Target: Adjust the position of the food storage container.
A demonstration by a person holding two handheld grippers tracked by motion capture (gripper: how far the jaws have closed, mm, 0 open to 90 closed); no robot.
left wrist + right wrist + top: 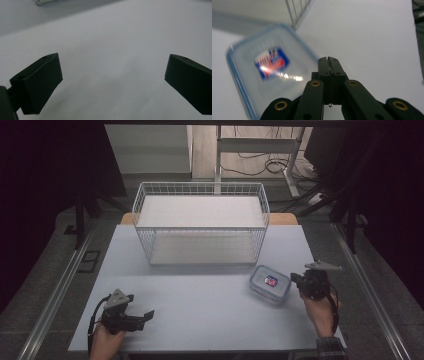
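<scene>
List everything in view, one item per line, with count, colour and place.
container: one, clear with a blue-rimmed lid and a red and blue label, near right of the table, just left of the right gripper.
wire basket: one, white, far middle of the table.
table: one, pale grey top, centre of the high view.
desk frame: one, white, on the floor behind the basket.
left gripper: one, black, jaws open, low over the near left of the table.
right gripper: one, black, jaws shut, nothing held, beside the container.
hands: two, at the near edge.

Lab-like recording space: black curtains (45, 165); loose floor cables (260, 165); bare white table (200, 310)
</scene>
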